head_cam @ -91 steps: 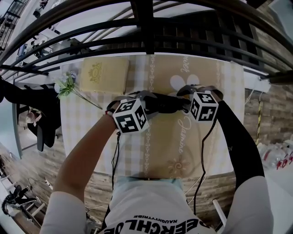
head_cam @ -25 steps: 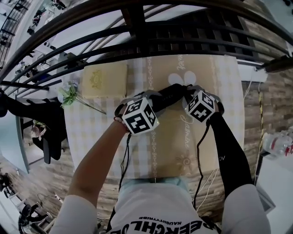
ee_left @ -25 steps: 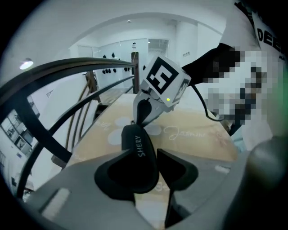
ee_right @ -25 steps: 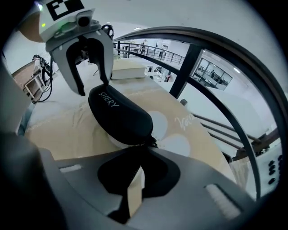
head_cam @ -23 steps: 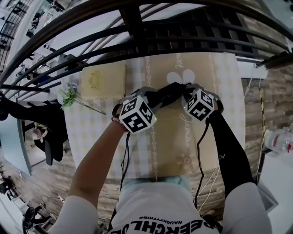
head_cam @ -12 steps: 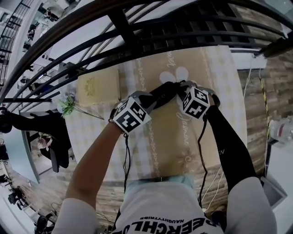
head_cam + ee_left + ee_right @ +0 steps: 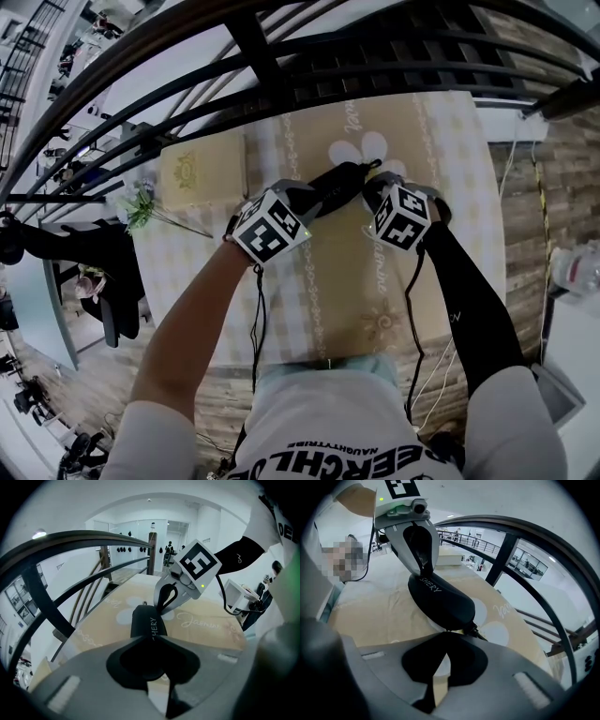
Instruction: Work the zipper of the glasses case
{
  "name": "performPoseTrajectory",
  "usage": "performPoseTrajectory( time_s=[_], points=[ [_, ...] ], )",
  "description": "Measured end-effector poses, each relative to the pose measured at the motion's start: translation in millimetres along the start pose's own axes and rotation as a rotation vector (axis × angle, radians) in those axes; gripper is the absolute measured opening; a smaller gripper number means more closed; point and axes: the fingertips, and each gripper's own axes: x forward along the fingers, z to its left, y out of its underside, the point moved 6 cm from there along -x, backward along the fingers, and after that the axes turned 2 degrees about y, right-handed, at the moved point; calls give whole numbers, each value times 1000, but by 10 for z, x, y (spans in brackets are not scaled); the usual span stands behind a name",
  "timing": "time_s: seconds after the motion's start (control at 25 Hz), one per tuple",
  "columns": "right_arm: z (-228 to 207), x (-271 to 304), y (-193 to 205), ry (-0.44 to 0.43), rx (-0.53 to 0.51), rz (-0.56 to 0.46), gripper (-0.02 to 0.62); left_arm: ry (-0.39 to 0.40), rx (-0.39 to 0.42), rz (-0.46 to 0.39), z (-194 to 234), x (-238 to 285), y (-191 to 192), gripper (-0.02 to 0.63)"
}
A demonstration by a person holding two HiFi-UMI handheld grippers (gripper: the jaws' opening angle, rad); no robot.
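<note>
Glasses case: a black zipped case, lying slantwise at the upper centre of the head view. It is spanned between the two grippers over the cloth-covered surface. Whether its underside touches the surface cannot be determined.

Left gripper: the fingers have just been closing and stand partly closed on the near end of the case, which fills the gap between them. The lettered flank of the case runs away from these fingers toward the right gripper.

Right gripper: the fingers are fully together, with the tips against the opposite end of the case. The zipper pull projects from that end just beside the tips and passes behind one finger. Whether the fingers nip the pull itself or only the case edge cannot be determined.

Step in hand: grip set-up. The body appears anchored by the left gripper. The case looks closed along its visible length, so the zipper is judged not yet run.

Next move, as judged: the right gripper draws the pull along the zipper line while the left gripper keeps the body steady. This calls for a confirmed hold on the pull; if the tips sit on the edge only, re-grip first. Keep the draw in line with the track to avoid twisting the case.
</note>
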Motion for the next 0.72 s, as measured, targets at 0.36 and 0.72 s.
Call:
performPoseTrajectory(
  time_s=[0.36,0.72],
  points=[
    [224,25,-73,-12,26,-6,29,-12,11,-8,-33,7,16,149],
    [316,22,-131,-20,45,-23,29,-16,-7,-26,-25,9,35,149]
  ],
)
